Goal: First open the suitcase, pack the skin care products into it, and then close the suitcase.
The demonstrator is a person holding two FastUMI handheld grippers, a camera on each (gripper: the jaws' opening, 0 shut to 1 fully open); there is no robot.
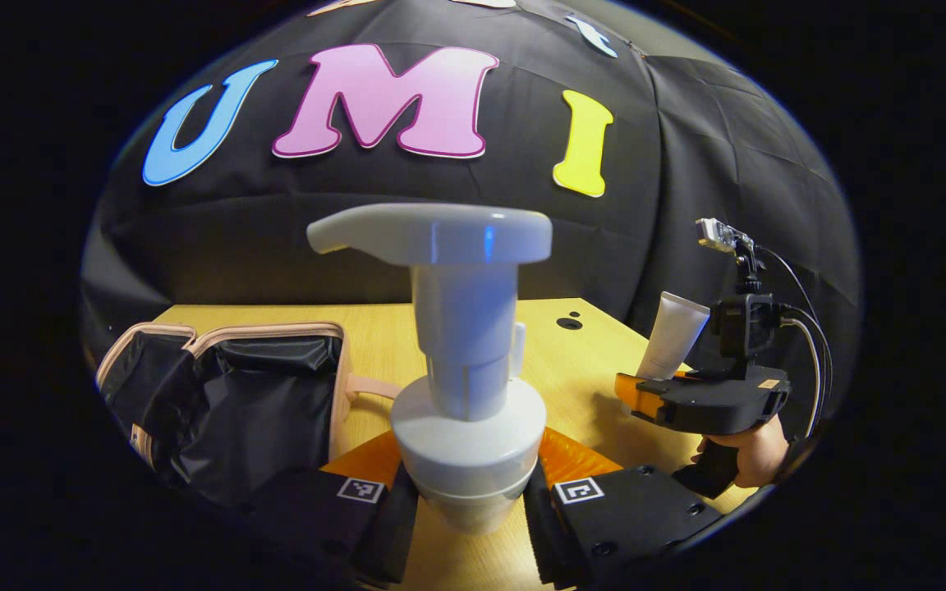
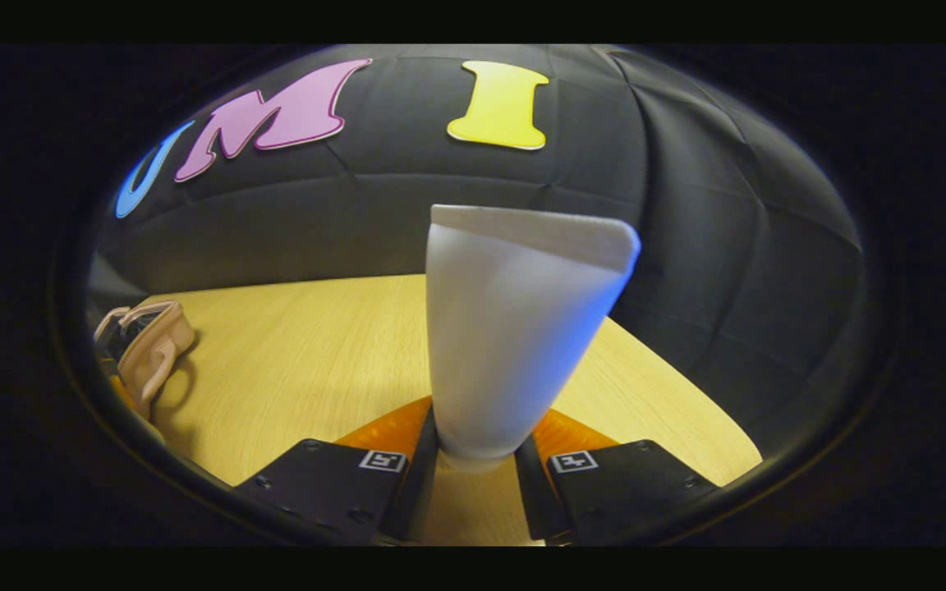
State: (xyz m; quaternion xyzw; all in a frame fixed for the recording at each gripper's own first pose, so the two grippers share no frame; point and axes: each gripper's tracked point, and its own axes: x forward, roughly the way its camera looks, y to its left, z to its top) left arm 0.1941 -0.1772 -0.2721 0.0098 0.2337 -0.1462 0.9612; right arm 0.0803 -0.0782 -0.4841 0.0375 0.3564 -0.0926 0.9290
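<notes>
At lower left of the left gripper view we see the open suitcase (image 1: 235, 402) on the wooden table (image 1: 580, 361). At bottom centre our left gripper (image 1: 469, 501) clamps the upright pump bottle (image 1: 461, 369). At right, a hand (image 1: 748, 455) holds the right gripper (image 2: 477, 460) level, closed around the white tube (image 2: 514, 336).

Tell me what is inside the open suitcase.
The open pink suitcase shows crumpled black lining and no skin care products. Its near corner is hidden behind the left gripper, which holds the white pump bottle.
</notes>
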